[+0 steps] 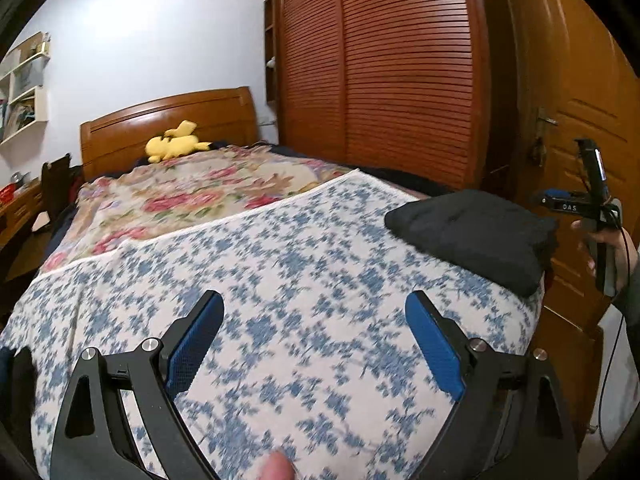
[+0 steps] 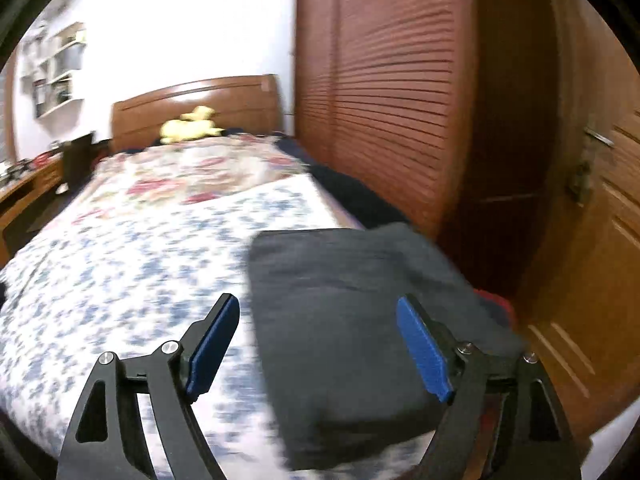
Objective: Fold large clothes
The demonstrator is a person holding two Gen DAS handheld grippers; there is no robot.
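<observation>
from where i sit the folding looks done: the dark garment point(image 1: 474, 236) lies as a thick squared bundle on the right side of the bed point(image 1: 280, 280), close to its edge, and nothing else on the bed looks unfolded. i judge that what is left, if anything, is tidying or fetching another piece; none is in view.

going left to right: my left tool point(image 1: 316, 340) hangs over the blue-flowered sheet, its two blue-padded fingers wide apart with nothing between them. the sheet is thin printed cotton, flat, with a pale hem where it meets a rose-patterned blanket point(image 1: 188, 196) further up. a yellow plush toy point(image 1: 176, 146) sits by the glossy wooden headboard. the slatted wardrobe door point(image 1: 384, 72) is ribbed, reddish wood.

the bundle looks soft and matte, knit or fleece, with rounded corners. my right tool point(image 2: 320, 344) hovers over its near end, fingers spread and not pressing on the cloth; the view is blurred.
</observation>
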